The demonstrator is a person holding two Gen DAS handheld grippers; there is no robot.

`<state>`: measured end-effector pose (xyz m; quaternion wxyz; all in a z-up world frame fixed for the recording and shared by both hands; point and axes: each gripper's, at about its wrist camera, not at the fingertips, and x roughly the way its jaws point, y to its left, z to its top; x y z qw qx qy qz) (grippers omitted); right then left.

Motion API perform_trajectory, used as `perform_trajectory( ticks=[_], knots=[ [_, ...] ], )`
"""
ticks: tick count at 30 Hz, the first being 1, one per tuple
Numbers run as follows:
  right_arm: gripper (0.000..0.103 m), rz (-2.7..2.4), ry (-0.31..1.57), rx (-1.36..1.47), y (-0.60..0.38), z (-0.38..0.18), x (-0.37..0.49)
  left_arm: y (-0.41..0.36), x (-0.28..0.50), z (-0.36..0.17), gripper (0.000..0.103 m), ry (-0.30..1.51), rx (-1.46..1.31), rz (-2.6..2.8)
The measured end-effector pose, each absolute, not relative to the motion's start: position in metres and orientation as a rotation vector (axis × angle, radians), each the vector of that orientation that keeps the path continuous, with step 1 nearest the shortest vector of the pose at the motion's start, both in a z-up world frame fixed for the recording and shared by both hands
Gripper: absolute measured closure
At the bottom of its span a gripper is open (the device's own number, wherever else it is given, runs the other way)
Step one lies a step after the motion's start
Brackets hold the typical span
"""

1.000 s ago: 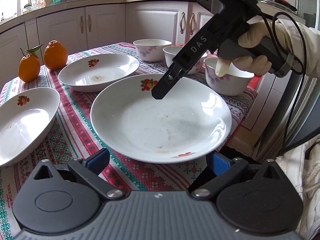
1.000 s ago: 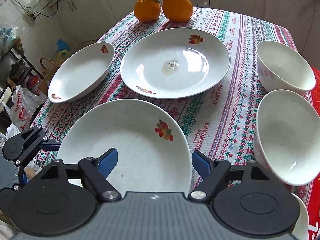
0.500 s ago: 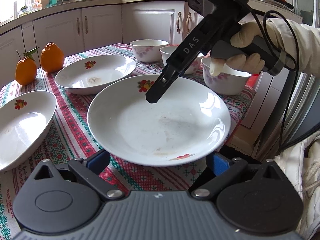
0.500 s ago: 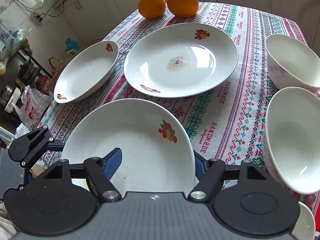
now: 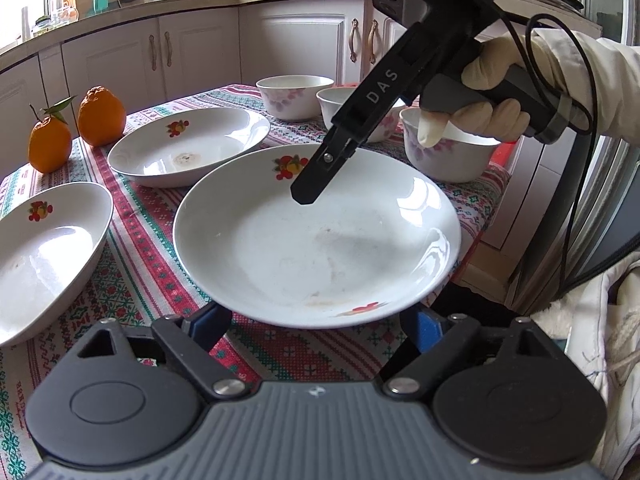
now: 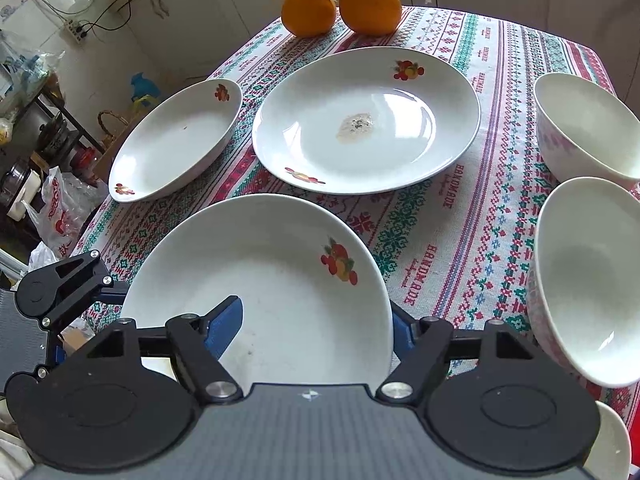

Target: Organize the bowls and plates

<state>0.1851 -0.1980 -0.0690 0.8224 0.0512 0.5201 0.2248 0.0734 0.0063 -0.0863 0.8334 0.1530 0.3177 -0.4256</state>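
Left wrist view: near plate (image 5: 316,240) raised above the worktop (image 5: 132,248), near its edge; left hand-held gripper (image 5: 316,326) under its near rim, jaws just closing, pads apart beneath it, contact unclear.
Right wrist view: right hand-held gripper (image 6: 316,328) clamps the same plate's rim, one blue pad (image 6: 226,322) inside the dish, the other behind the rim; jaws just eased slightly wider.
Other plates: second plate (image 6: 366,120), third plate (image 6: 176,140) on the cloth.
Bowls: three bowls (image 5: 294,96) at the right side.
Fruit: two oranges (image 6: 340,6) at the far edge.
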Motion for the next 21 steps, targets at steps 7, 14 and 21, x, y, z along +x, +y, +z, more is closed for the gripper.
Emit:
perform_trajectory(
  ticks=[7,14,21],
  knots=[
    [0.023,0.490,1.097,0.101,-0.194,-0.064,0.184,0.010,0.073,-0.082,0.013,0.679,0.318,-0.898],
    [0.023,0.505,1.079,0.081,-0.183,-0.054,0.187,0.018,0.075,-0.071,0.013,0.666,0.312,-0.882],
    [0.023,0.536,1.055,0.058,-0.166,-0.041,0.198,0.032,0.080,-0.060,0.013,0.652,0.302,-0.847]
  ],
)
